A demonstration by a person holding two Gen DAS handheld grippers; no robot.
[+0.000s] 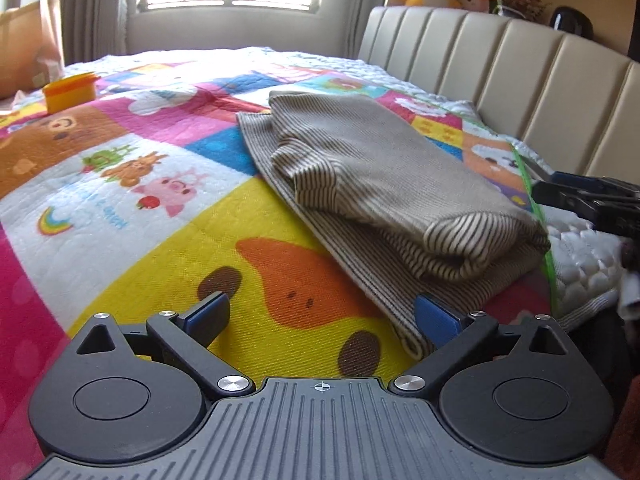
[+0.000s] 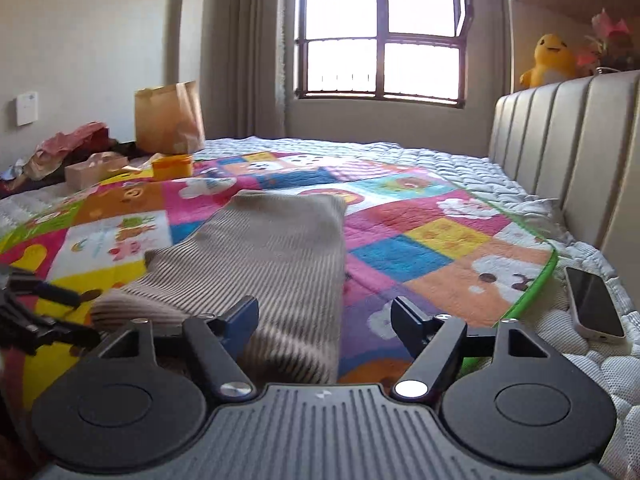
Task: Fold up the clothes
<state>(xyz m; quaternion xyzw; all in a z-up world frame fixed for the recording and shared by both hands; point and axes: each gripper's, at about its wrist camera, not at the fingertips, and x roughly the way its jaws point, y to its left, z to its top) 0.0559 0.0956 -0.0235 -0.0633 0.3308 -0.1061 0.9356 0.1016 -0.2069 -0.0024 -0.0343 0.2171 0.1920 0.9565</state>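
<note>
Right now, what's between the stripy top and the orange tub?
Only bare cartoon blanket lies between the stripy top and the orange tub; the left wrist view shows it best.

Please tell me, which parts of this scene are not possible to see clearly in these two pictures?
- Garment, left view: near hem cut off behind the left gripper.
- Garment, right view: near end hidden under the right gripper.
- Left view: the right gripper is cut by the right edge, its jaws unreadable there.
- Right view: the left gripper is a dark blur at the left edge.
- Heap beside the paper bag: too small to identify.
</note>
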